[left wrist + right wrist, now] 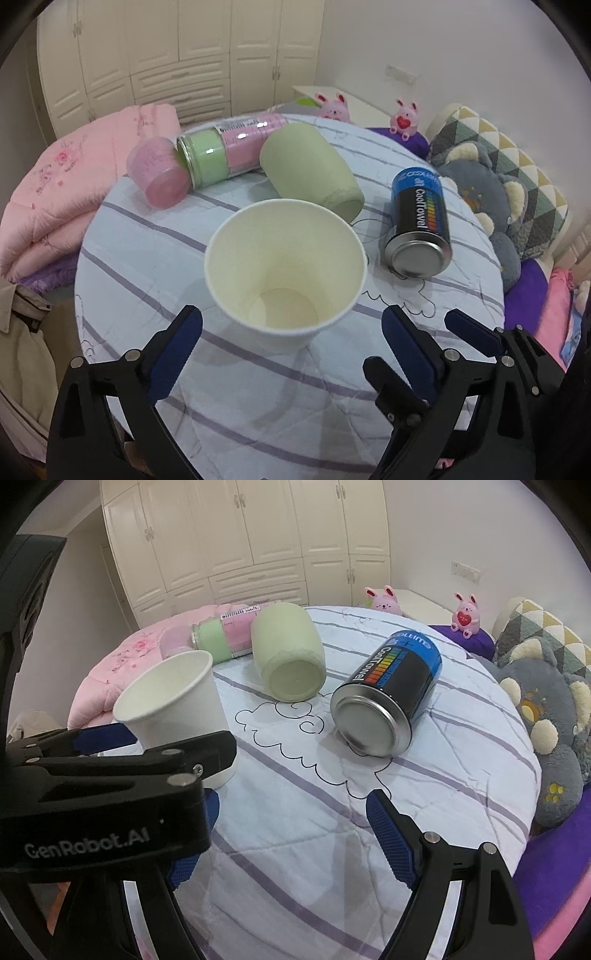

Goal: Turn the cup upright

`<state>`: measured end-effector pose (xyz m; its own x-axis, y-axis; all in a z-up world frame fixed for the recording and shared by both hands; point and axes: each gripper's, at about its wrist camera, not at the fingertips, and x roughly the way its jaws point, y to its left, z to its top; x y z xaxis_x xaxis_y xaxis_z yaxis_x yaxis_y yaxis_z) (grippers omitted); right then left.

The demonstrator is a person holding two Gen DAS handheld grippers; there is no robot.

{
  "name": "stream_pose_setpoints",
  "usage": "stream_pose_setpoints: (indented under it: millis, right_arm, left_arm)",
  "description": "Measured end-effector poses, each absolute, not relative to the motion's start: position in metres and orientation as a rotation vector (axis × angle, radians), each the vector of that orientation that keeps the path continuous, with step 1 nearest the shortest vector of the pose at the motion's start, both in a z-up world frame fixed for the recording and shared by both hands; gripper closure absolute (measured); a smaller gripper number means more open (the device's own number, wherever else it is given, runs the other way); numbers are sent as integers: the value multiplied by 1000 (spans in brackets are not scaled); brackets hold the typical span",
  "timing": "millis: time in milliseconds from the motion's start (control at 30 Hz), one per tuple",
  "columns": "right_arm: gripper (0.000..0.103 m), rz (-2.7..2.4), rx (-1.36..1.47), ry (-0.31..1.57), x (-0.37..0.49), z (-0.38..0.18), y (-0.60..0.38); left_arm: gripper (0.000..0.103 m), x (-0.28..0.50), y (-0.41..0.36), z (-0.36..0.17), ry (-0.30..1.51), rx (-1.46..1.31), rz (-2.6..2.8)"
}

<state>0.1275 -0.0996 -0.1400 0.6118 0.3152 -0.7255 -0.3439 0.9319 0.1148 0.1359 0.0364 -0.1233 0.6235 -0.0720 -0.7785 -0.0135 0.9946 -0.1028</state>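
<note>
The cup (284, 273) is seen upright, mouth up, between the spread fingers of the left hand-held gripper (291, 325), unpinched; the right hand-held gripper (291, 819) is spread too.

White letters reading "CoolTowel" run along the side of a blue and black can (399, 686) lying on its side, next to a strip of rainbow-coloured bars. Further white lettering on the can's blue band is too distorted to read. "GenRobot.AI" is printed in grey on the black body of the left tongs (86, 845). A pink and green bottle (236, 147) carries a white barcode label, its print too small to read.
</note>
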Motion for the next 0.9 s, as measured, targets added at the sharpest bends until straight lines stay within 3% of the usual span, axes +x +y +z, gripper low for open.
stream_pose_setpoints:
  millis: [533,900]
  right_arm:
    - [20,241,-59,718,90,-90,-114]
    - [20,119,13,514,47,-34,-140]
  left_arm:
    - [0,58,52,-51,613,-46,-1]
    - [0,22,55,-24,535,-60,-45]
